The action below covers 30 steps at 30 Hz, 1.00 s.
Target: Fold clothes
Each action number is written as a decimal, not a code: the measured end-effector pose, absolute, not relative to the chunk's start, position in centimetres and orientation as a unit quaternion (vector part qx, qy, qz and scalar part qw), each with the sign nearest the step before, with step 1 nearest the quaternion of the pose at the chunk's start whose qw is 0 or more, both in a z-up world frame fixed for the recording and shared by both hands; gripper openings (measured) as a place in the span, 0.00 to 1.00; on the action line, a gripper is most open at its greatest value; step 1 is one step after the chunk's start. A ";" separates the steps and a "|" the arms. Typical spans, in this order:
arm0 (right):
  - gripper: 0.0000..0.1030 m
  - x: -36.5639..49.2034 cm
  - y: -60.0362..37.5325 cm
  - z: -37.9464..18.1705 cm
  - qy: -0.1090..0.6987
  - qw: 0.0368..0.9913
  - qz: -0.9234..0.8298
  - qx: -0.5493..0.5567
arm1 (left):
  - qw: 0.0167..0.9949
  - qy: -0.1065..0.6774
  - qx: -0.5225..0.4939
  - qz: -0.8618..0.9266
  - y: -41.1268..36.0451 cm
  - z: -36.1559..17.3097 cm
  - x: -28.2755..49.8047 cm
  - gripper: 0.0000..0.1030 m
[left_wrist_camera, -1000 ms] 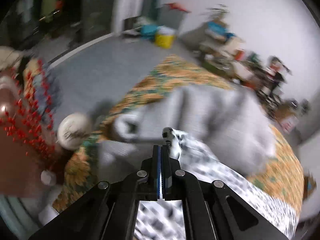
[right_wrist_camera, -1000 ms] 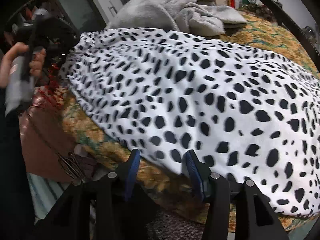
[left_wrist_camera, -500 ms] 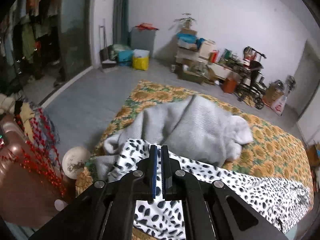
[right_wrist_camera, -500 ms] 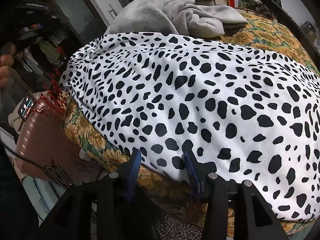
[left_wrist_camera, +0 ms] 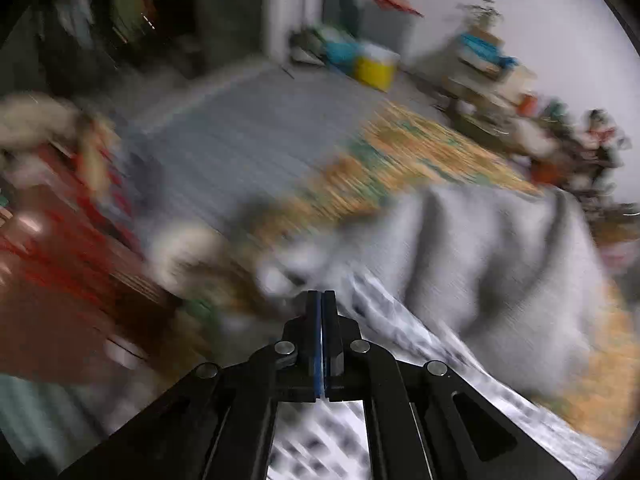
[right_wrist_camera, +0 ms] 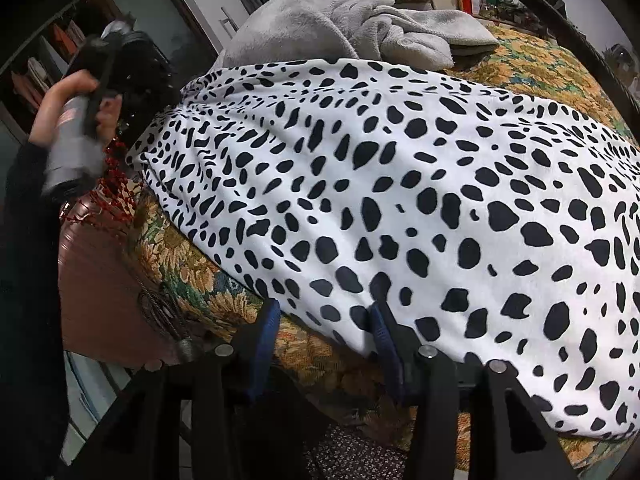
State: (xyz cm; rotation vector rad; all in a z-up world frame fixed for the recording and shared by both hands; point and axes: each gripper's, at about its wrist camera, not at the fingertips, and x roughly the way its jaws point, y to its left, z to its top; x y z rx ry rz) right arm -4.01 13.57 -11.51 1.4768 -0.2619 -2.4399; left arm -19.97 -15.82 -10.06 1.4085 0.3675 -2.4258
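Right gripper (right_wrist_camera: 324, 340), jaws just been opening, straddles the spotted garment (right_wrist_camera: 400, 200) hem at the bedspread (right_wrist_camera: 540, 64) edge without pinching it; only the blurred left view shows left gripper (left_wrist_camera: 321, 300) shut, empty.

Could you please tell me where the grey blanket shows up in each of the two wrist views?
Left wrist: the grey blanket fills the right-centre, just beyond the spotted cloth.
Right wrist: it lies bunched at top centre, behind the spotted cloth.
Shared landmark: the sunflower bedcover under both.
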 end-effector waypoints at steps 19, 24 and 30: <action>0.51 -3.7 14.3 -12.0 -0.047 0.097 -0.851 0.514 | -0.104 0.075 0.562 -0.817 -1.6 -13.0 -5.7 0.03; 0.48 -2.8 19.1 -9.2 -0.095 0.069 -0.869 0.481 | -0.055 0.005 0.562 -0.825 1.1 -12.5 -2.9 0.03; 0.49 -1.0 24.8 -10.1 -0.102 -0.060 -0.880 0.460 | -0.173 0.030 0.530 -0.829 9.2 -9.9 -0.1 0.03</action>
